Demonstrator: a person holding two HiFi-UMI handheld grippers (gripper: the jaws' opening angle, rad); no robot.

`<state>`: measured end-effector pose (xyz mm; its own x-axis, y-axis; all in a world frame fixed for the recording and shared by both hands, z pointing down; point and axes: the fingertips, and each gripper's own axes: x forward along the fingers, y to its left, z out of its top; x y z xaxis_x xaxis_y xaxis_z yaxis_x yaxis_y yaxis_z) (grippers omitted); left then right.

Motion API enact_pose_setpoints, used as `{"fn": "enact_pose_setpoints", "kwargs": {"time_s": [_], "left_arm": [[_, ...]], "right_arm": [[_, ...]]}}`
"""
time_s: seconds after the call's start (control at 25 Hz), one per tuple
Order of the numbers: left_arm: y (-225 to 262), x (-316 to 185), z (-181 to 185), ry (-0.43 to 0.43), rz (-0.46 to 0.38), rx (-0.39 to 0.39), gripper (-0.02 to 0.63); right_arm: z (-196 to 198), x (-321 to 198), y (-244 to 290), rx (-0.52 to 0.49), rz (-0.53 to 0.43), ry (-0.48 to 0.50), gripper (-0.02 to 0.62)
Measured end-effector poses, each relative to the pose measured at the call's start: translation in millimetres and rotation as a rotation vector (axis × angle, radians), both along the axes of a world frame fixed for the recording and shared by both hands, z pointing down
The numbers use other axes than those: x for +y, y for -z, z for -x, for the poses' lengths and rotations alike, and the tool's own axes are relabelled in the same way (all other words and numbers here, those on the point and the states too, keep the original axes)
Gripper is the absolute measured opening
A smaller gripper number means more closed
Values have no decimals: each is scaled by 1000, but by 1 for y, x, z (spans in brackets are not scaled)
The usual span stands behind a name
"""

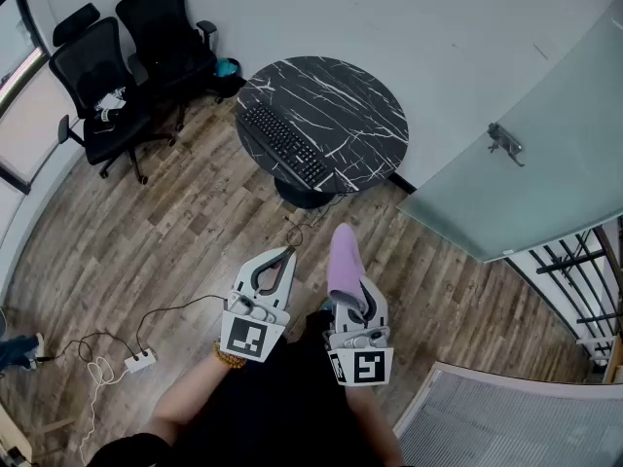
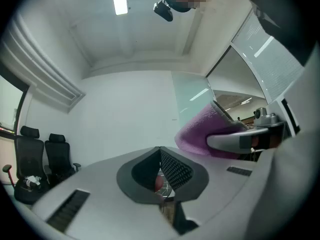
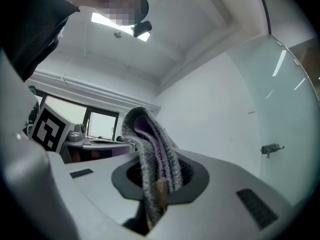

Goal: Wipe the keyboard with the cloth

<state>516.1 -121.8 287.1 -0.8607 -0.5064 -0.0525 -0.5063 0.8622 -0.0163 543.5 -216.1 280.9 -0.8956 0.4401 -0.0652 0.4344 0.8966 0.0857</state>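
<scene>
Across a stretch of brown wood-plank floor [image 1: 195,232] stands the round black table with white marble veining [image 1: 360,105]. The long black keyboard [image 1: 283,145] lies along its left part as the head view shows it, well apart from both tools. Nearer the person, the right gripper [image 3: 157,179] is clamped on the folded purple terry cloth [image 3: 150,144], which sticks up past its jaws. The left gripper [image 2: 160,156] beside it is closed with nothing between its jaws. By my reading, no wiping is under way: the cloth is in hand, but the approach to the table and every stroke over the keys are left to do.
</scene>
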Motion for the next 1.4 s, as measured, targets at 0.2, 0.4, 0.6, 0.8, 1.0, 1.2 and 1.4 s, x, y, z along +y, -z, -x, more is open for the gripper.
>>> {"fn": "enact_pose_setpoints", "kwargs": {"time_s": [0.2,0.4,0.6,0.8,1.0,1.2,1.4], "left_arm": [[0,4,16,-10,18,-18,12],[-2,13,43,-40,83,-103,12],[-11,39,78,-61,111,-73,12],[-15,55,128,-123,141,-81,12],[-14,70,180,-180,171,-94,12],[-19,86,237,-240,197,-64,12],[-25,91,287,-299,241,-58,12]], "right_arm": [[13,-1,-6,27,-4,9,60],[46,-2,-26,66,-13,7,60],[96,10,-40,96,-36,12,60],[153,11,-50,121,-23,-53,60],[209,16,-54,145,-7,-118,60],[256,15,-64,170,31,-226,60],[297,7,-84,202,79,-334,60]]}}
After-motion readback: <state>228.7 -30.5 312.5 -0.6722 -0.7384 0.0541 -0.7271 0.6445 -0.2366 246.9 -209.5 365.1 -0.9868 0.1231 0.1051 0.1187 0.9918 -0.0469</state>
